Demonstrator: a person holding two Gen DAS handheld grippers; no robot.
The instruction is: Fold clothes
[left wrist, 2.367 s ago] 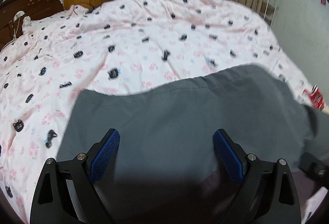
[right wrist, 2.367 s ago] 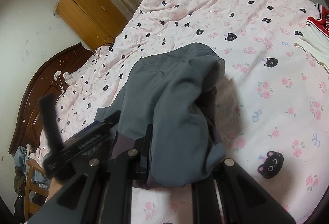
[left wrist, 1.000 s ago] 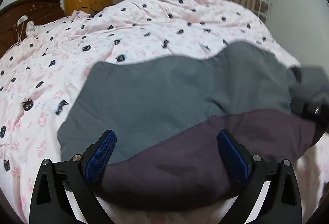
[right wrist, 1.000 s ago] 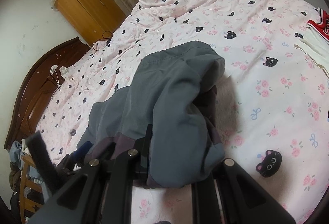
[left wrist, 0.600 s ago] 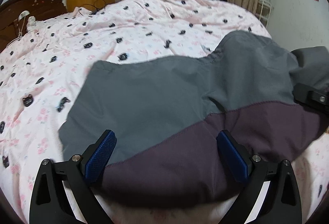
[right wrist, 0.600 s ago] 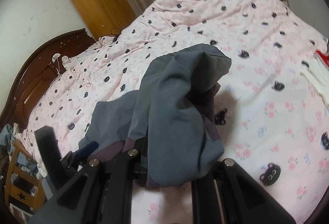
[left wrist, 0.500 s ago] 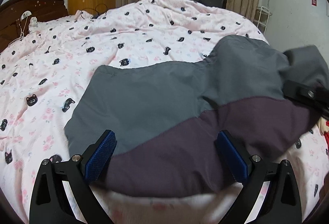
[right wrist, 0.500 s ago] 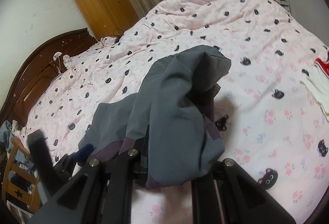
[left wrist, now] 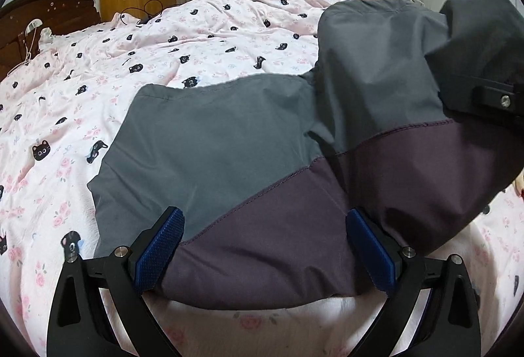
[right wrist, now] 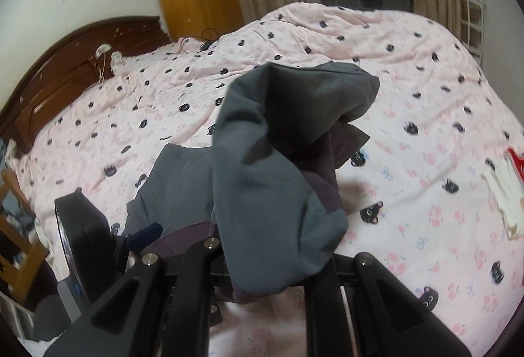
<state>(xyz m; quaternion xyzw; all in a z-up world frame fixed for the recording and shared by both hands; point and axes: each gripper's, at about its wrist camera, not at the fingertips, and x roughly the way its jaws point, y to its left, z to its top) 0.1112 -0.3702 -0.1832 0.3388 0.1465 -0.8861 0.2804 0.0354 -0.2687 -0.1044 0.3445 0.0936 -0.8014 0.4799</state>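
The grey and purple garment (left wrist: 262, 134) is half spread on the pink cat-print duvet (left wrist: 98, 79), with one end lifted clear of the duvet. The right gripper (right wrist: 262, 258) is clamped on that raised end, so the cloth bunches and drapes over its fingers. The left gripper (left wrist: 262, 245) sits at the garment's near hem with its blue pads (left wrist: 160, 245) wide apart, straddling the purple panel and gripping nothing.

Looks to me like a fold-over in progress. To do it well, I'd carry the lifted end across toward the far side of the garment and keep the cloth taut so it doesn't wad up. I'd also use the left gripper to pin the near hem. That slippery-looking fabric probably slides on the duvet.
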